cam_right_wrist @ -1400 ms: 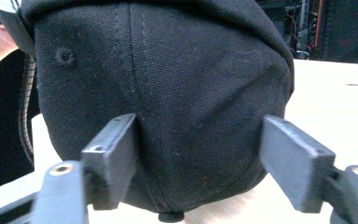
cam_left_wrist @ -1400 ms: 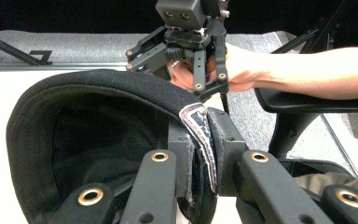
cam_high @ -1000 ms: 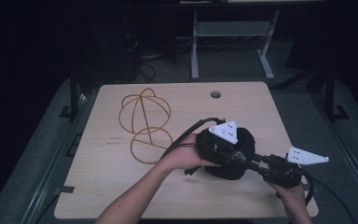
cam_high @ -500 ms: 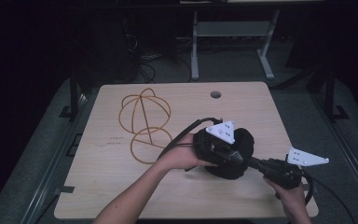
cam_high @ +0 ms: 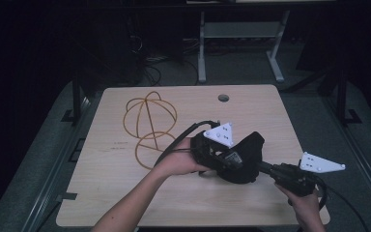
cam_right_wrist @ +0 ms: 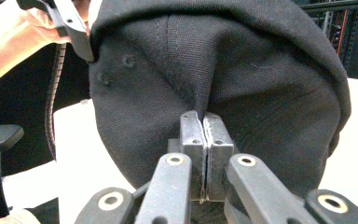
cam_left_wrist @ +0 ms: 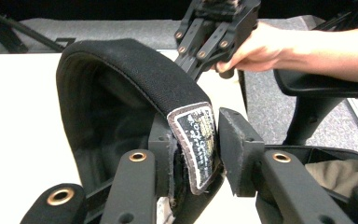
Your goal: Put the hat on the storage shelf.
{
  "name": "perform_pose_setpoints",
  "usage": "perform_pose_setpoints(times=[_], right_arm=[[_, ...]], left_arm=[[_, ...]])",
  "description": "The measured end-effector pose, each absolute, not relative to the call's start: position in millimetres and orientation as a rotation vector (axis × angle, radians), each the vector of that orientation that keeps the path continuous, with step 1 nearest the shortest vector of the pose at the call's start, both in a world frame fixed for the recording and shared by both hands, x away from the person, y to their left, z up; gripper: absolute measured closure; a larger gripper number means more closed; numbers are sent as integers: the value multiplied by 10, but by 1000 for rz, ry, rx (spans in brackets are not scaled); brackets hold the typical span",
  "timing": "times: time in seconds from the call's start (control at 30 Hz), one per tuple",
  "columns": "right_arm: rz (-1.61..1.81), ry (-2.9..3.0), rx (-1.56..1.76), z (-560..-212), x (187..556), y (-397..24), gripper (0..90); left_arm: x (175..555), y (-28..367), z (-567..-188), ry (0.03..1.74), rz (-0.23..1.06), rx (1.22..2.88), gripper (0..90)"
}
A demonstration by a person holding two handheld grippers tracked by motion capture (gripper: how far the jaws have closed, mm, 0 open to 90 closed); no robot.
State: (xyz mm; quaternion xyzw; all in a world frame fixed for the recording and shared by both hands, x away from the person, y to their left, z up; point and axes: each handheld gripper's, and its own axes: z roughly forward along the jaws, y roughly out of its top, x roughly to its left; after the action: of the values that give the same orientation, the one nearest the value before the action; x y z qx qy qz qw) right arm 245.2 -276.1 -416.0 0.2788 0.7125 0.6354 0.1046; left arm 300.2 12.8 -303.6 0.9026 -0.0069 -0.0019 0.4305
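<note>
Right gripper [cam_right_wrist: 204, 154] has just clamped the cap [cam_high: 245, 157] crown beside the table [cam_high: 116, 193] edge, while left gripper [cam_left_wrist: 200, 154] jaws have just opened off the sweatband, so hold transfers rightward.

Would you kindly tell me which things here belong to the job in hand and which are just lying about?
In the job:
- black cap
- right gripper, pinching the cap's fabric
- left gripper, jaws just opening around the cap's label

Lying about:
- orange wire frame on the table
</note>
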Motion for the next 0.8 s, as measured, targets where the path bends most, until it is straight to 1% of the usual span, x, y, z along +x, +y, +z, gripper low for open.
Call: perform_pose_setpoints(times=[0.23,0.33,0.4,0.63,0.8], right_arm=[[1839,2115,814,-4107,2451,-2742,892],[1828,2113,819,-4080,2449,-2757,892],[1818,2112,817,-4059,2449,-2769,892],[1777,2130,815,-3960,2466,-2790,892],[1757,2135,815,-3911,2483,-2790,892]], left_arm=[[2992,244,-3040,10,27,2253,617],[2995,317,-3022,30,41,2247,573],[2990,368,-3018,38,57,2250,567],[2954,543,-3090,88,96,2249,507],[2944,670,-3156,119,103,2241,493]])
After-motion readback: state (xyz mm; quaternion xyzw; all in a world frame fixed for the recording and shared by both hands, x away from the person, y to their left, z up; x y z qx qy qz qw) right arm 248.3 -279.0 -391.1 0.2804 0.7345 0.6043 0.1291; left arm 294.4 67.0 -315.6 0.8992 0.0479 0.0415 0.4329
